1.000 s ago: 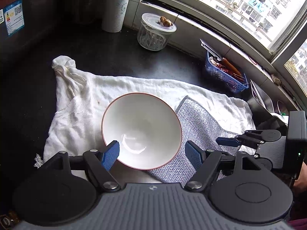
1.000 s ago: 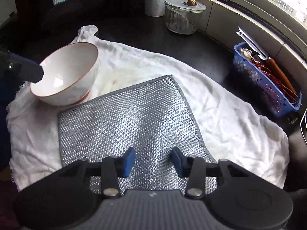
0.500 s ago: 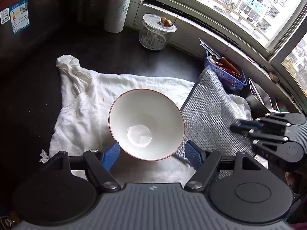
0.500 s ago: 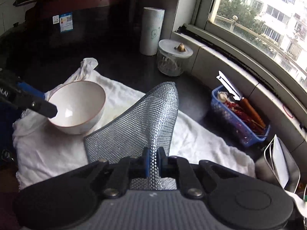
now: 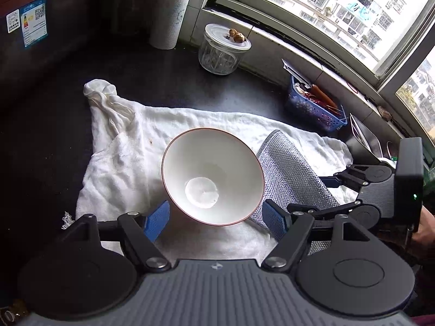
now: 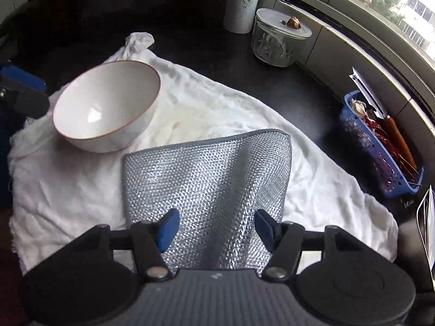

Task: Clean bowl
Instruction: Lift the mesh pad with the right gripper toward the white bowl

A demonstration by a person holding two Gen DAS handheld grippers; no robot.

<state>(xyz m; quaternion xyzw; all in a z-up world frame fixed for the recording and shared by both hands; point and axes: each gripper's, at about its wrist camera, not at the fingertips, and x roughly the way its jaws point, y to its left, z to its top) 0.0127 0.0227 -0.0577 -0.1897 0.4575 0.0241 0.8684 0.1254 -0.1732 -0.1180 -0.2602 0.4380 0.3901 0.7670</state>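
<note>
1. Two handheld tongs work over a dark worktop (image 5: 190, 87) beside a window.
2. A white bowl (image 5: 212, 176) with a thin red rim sits tilted on a white cloth (image 5: 122, 163) spread over the worktop.
3. The left tongs (image 5: 216, 218) stand wide, one blue pad on each side of the bowl's near edge; whether the pads touch the bowl cannot be told.
4. A silver mesh scrubbing cloth (image 6: 206, 187) lies on the white cloth just beside the bowl, with a raised fold running through its middle.
5. The right tongs (image 6: 217, 229) are opening; the mesh cloth's near edge lies between the pads, which stand clear of it.
6. Along the window side stand a paper towel roll (image 5: 170, 11), a lidded glass jar (image 5: 221, 51), and a blue basket (image 5: 312, 108) of utensils.
7. Part of a hand (image 5: 422, 233) shows behind the right tongs.
</note>
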